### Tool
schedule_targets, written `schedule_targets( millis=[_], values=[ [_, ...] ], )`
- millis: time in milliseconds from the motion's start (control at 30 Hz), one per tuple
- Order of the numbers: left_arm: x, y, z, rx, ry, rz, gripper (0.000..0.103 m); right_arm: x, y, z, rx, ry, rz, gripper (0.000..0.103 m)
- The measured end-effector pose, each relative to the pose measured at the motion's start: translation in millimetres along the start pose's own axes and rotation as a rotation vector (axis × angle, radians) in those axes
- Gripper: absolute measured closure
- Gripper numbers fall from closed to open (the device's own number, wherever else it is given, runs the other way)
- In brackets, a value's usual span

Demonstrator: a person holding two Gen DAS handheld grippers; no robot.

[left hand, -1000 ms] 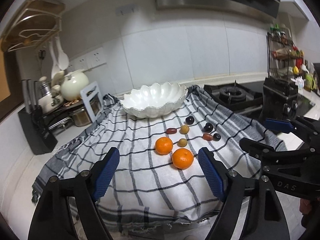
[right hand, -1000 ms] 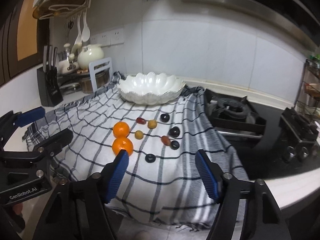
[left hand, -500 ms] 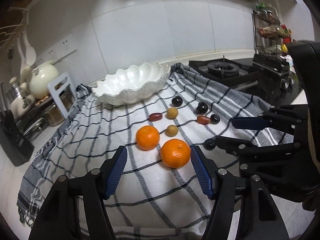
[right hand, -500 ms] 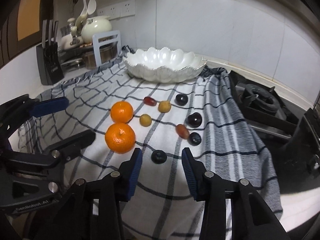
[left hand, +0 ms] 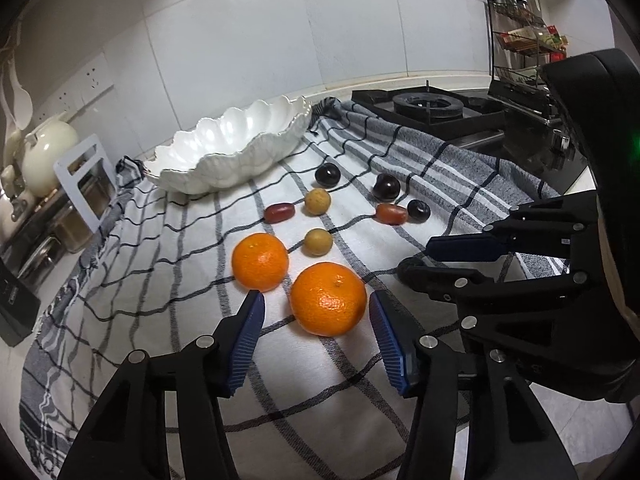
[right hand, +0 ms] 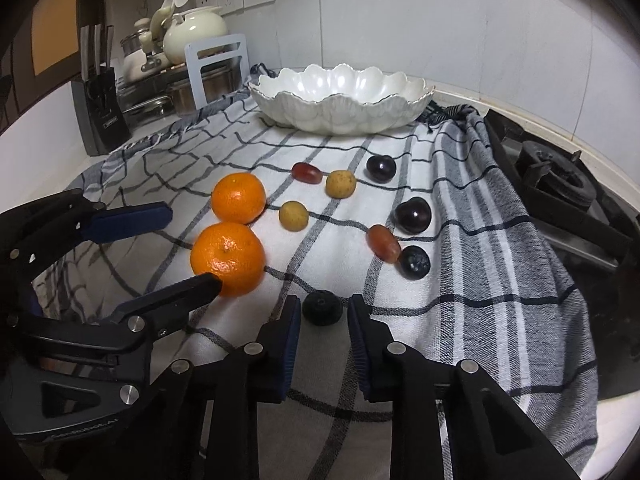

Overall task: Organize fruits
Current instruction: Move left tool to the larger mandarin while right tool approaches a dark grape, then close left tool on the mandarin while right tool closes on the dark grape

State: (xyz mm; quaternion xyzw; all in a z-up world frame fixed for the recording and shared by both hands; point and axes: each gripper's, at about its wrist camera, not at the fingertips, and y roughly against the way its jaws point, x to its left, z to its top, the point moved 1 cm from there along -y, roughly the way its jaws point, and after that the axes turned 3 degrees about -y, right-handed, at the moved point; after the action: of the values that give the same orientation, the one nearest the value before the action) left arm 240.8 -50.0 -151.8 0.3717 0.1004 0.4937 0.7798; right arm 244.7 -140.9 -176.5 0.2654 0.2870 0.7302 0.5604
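Note:
Two oranges lie on a checked cloth point(left hand: 168, 320). The near orange point(left hand: 328, 298) point(right hand: 228, 258) sits between the blue pads of my left gripper point(left hand: 316, 302) point(right hand: 192, 248). Its jaws are closing, with a gap still showing on the left side. My right gripper point(right hand: 324, 306) point(left hand: 416, 258) is closing around a small dark berry point(right hand: 322, 308) at its fingertips, and slivers of cloth show on both sides. The far orange point(left hand: 260, 262) lies just behind. A white scalloped bowl point(left hand: 240, 148) point(right hand: 344, 100) stands empty at the back of the cloth.
Several small fruits lie in rows on the cloth: yellow-brown ones point(right hand: 294, 216), red grapes point(right hand: 384, 242) and dark plums point(right hand: 414, 216). A gas stove point(right hand: 556, 176) borders the cloth on the right. A knife block point(right hand: 100, 120) and a teapot point(right hand: 196, 32) stand at the left.
Both grippers have come down and forward to the fruits. The left jaws have narrowed around the near orange, and the right jaws have narrowed around the dark berry.

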Motion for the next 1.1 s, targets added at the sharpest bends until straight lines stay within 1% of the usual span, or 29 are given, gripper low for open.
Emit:
schedule_targets(
  millis=[100,267,367,733,933,1100],
  values=[
    [-0.2,-5.2,0.8,0.011,0.003,-0.023,0.053,-2.0,-2.8,1.3,0.003,-0.006,0.019,0.078],
    [1.0,-11.9,2.3,0.024,0.005,-0.038,0.057,-1.7,-8.3,4.4,0.014,0.005,0.026,0.078],
    [3.3,-17.7,2.9,0.045,0.018,-0.064,0.059,-0.8,-9.9,5.8,0.019,0.016,0.027,0.078],
    [3.8,-20.8,4.3,0.042,0.022,-0.065,0.060,-2.2,-13.5,8.0,0.046,0.021,0.037,0.078],
    [9.1,-22.0,5.8,0.043,0.044,-0.094,0.060,-2.3,-14.0,9.2,0.061,-0.005,0.027,0.080],
    [13.6,-21.9,4.3,0.042,0.070,-0.109,0.061,-0.2,-11.6,7.5,0.047,0.004,0.004,0.080]
  ],
)
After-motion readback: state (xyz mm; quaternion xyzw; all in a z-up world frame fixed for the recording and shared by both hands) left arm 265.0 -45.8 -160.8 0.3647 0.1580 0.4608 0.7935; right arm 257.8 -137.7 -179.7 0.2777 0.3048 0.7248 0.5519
